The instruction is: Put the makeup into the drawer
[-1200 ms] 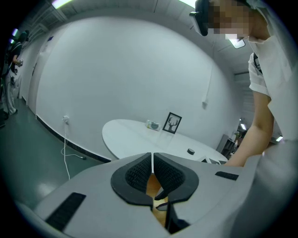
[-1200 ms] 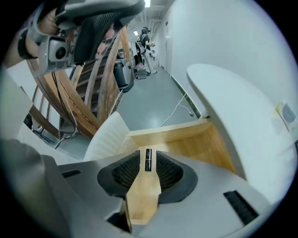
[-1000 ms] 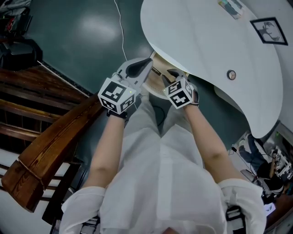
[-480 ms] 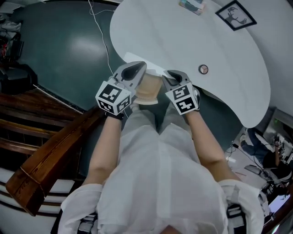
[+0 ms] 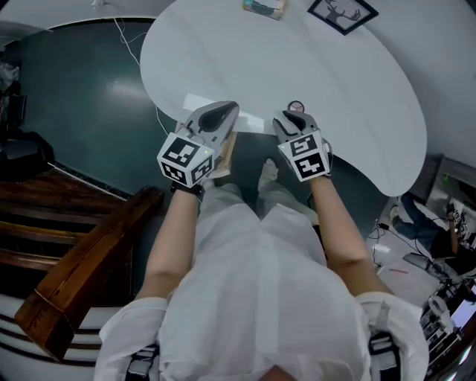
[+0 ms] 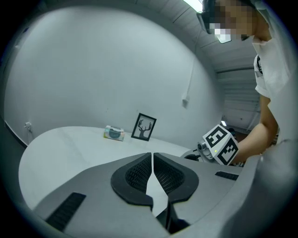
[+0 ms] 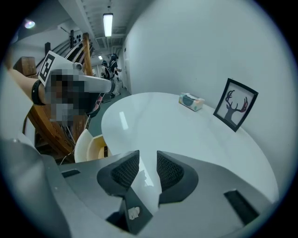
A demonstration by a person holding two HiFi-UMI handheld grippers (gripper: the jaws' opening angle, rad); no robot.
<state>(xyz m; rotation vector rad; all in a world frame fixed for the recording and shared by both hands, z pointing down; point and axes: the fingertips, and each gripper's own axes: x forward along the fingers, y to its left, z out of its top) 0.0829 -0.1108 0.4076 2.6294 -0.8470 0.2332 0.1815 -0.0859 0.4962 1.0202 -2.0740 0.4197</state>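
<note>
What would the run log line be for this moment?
left gripper shut, empty | right gripper opening, empty | drawer open

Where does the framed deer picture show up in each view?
Head view: framed deer picture at the top edge, right of centre, on the white table.
Left gripper view: near centre, standing upright.
Right gripper view: right side, upright.
Shared landmark: the small teal box, just left of the frame in every view.
</note>
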